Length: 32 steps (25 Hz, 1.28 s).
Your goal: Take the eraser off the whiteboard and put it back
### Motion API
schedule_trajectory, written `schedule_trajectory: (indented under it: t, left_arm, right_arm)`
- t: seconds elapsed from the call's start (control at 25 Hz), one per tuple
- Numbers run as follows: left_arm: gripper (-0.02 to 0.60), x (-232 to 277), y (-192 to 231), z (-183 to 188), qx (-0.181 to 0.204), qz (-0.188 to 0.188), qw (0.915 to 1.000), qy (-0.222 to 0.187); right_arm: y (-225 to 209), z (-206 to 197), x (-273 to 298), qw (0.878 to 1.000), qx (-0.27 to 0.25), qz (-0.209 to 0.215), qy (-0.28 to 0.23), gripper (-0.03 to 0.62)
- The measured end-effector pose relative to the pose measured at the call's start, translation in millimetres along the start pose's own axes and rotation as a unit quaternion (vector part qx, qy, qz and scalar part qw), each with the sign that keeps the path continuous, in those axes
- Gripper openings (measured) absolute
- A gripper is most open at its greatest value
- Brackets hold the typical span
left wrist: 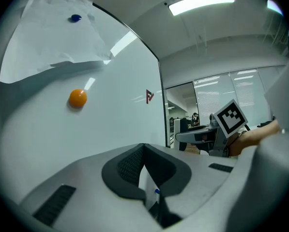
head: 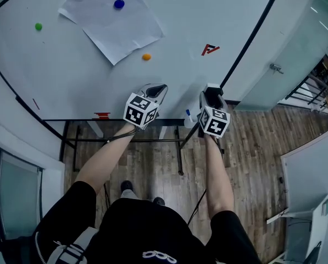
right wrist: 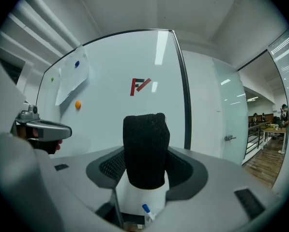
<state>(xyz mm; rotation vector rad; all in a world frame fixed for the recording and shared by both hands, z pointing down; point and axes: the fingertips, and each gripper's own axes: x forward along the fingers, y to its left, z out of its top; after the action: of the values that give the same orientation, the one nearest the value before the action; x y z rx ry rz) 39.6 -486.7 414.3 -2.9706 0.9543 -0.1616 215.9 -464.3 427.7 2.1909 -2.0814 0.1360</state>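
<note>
A black felt eraser (right wrist: 144, 134) stands upright between the jaws of my right gripper (right wrist: 146, 152), and both pads press on its sides. In the head view that gripper (head: 212, 90) is in front of the whiteboard's (head: 54, 76) lower right corner, below the red logo (head: 210, 49). Whether the eraser touches the board I cannot tell. My left gripper (head: 155, 89) hangs just to its left, near the board's bottom edge. Its jaws (left wrist: 144, 149) meet at the tips with nothing between them.
A paper sheet (head: 111, 21) is pinned by a blue magnet (head: 118, 4); an orange magnet (head: 146, 56) and a green one (head: 38, 26) dot the board. A blue-capped marker (head: 188, 116) lies on the tray. The stand's legs (head: 180, 153) are below, a glass door (head: 284, 70) at right.
</note>
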Motion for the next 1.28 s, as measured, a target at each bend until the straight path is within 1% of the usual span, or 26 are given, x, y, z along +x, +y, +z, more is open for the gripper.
schedule_trajectory:
  t: [0.24, 0.6, 1.0, 1.28]
  left_arm:
    - [0.009, 7, -40, 3, -0.002, -0.003, 1.0, -0.003]
    - [0.009, 5, -92, -1, 0.001, 0.002, 1.0, 0.001]
    - [0.009, 0, -131, -7, 0.002, -0.001, 1.0, 0.007]
    - [0.009, -4, -140, -13, 0.004, -0.001, 0.9999, 0.013]
  right_arm:
    - [-26, -6, -29, 1.0, -0.002, 0.003, 0.004, 0.247]
    - [-50, -26, -69, 1.0, -0.001, 0.016, 0.01, 0.247]
    - [-61, -45, -100, 1.0, 0.007, 0.023, 0.018, 0.247]
    - [-64, -55, -111, 0.999, 0.016, 0.024, 0.022, 0.248]
